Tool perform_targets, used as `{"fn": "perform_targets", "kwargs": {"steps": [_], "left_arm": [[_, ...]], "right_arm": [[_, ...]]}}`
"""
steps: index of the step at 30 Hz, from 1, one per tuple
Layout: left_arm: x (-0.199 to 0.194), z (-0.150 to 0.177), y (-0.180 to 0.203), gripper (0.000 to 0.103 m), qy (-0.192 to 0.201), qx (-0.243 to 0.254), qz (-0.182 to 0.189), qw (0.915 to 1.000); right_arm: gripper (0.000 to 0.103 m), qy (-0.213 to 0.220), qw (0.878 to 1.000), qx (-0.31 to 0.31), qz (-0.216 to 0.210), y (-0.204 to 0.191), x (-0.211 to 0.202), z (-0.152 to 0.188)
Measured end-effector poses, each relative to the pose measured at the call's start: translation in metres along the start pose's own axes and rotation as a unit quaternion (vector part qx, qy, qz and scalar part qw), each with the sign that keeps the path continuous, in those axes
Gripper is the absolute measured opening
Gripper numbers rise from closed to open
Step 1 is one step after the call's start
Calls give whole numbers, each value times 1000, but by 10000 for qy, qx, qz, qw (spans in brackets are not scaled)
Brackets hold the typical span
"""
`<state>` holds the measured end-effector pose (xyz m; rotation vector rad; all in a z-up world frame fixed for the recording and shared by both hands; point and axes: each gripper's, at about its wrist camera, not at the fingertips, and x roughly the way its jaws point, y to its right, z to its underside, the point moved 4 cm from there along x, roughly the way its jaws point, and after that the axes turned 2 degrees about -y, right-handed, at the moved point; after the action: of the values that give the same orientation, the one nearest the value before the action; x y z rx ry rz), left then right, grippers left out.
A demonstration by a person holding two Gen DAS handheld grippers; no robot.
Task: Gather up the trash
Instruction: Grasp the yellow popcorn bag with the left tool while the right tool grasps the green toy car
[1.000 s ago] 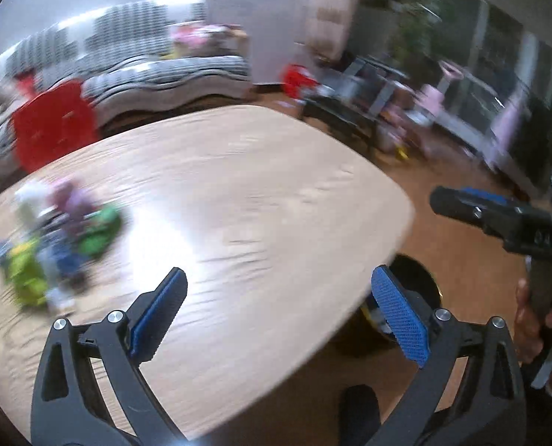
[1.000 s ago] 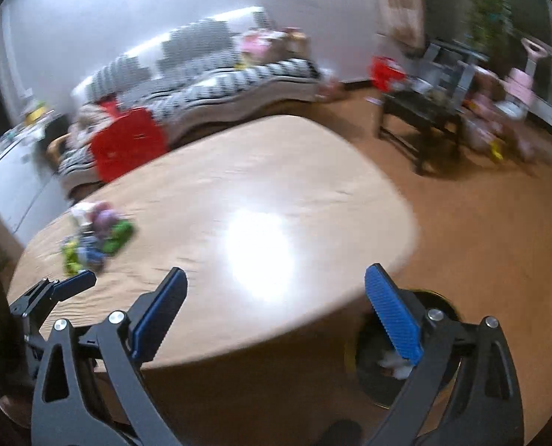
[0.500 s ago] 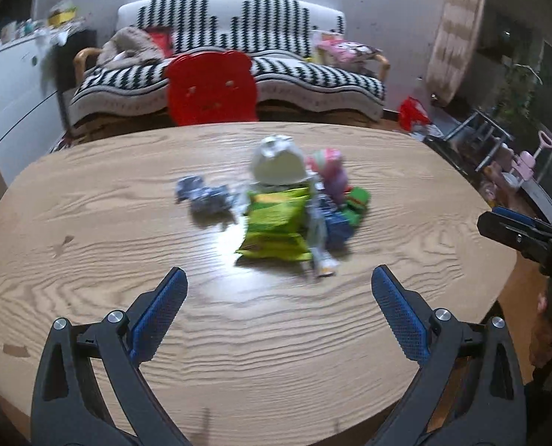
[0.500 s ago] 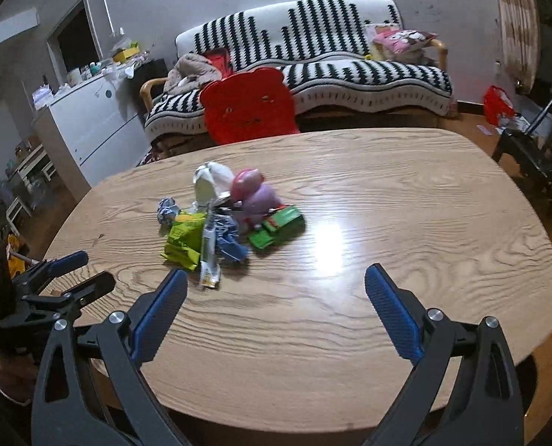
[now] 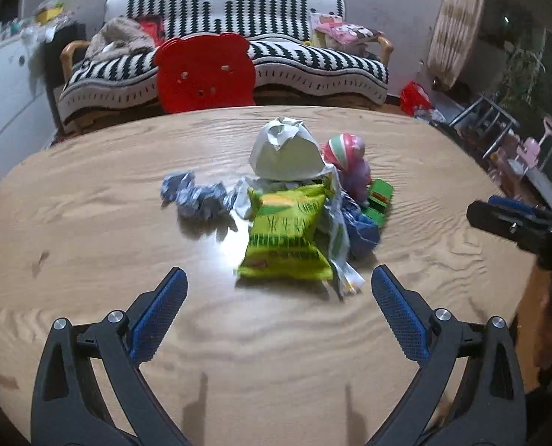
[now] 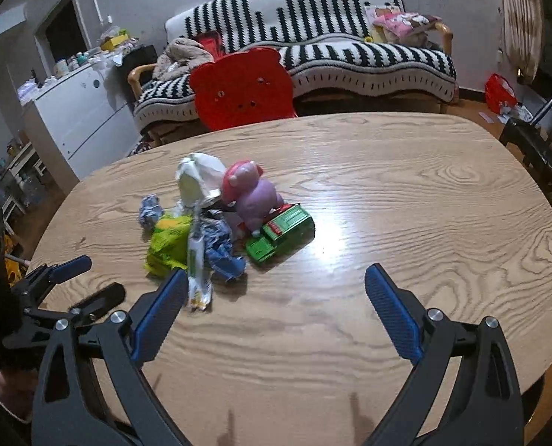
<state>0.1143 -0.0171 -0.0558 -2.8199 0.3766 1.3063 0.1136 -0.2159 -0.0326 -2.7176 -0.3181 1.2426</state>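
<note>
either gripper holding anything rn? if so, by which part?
Nothing held. Left gripper and right gripper both have jaws wide open above the oval wooden table, short of the crumpled yellow-green snack bag.

The counter (image 5: 90,223) is pale wood with a swirling grain. At the frame's centre lie a yellow-green snack bag (image 5: 285,238), a crumpled blue wrapper (image 5: 194,199), a pink-and-purple toy (image 6: 252,193) and a green truck (image 6: 281,232). At the top, a black-and-white striped sofa (image 5: 313,63) stands behind a red chair (image 5: 205,72); the fingers (image 5: 157,314) carry blue pads.

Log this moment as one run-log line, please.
phase: approach | left tongs: open, empty | right tongs: open, empty | trash pile: untouched on table | nearest: green snack bag
</note>
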Motion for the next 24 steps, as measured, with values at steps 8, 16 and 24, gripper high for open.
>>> {"fn": "perform_targets", "kwargs": {"steps": [8,16,24], "left_arm": [[53,-12,-11,96,-167,-55,-15,9998],[75,-23,-3,96,-286,-121,109,9995],[83,-23,7,55,-465,-90,245,9986]], "right_arm": [[88,-461,9979,442,56,8,67,-14],[81,-652,9951,740,18,15,109,-28],[70,-766,9969,-174,-48,-4,119,-19]]}}
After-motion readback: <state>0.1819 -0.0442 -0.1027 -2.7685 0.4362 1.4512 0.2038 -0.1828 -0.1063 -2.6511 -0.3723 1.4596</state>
